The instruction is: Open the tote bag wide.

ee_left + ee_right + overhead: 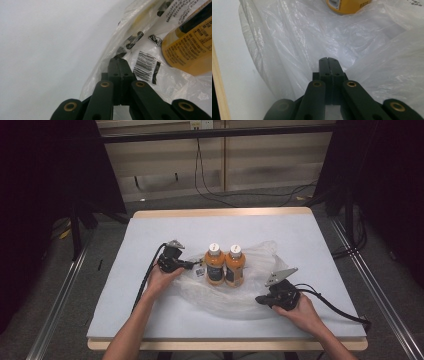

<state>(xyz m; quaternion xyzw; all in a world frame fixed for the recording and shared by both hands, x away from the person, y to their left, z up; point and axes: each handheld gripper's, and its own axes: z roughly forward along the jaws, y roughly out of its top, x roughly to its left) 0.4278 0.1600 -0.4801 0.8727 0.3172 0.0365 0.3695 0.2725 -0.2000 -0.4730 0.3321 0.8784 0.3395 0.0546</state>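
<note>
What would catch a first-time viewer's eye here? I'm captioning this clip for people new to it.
Two orange bottles with white caps stand side by side mid-table on a crumpled clear plastic bag. A hand-held black gripper flanks the bag on each side: the left gripper shut at its printed edge, the right gripper shut at its near edge.

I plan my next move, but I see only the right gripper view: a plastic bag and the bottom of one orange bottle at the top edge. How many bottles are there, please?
Observer: Two. The left bottle and the right bottle stand upright, side by side, with the plastic bag spread around them.
Operator: Thank you. Where is the left gripper?
Observer: The left gripper is at the bag's left edge, beside the left bottle, with its jaws shut.
Operator: Is anything printed on the bag near it?
Observer: Yes. In the left gripper view, a barcode lies just beyond its tips.
</note>
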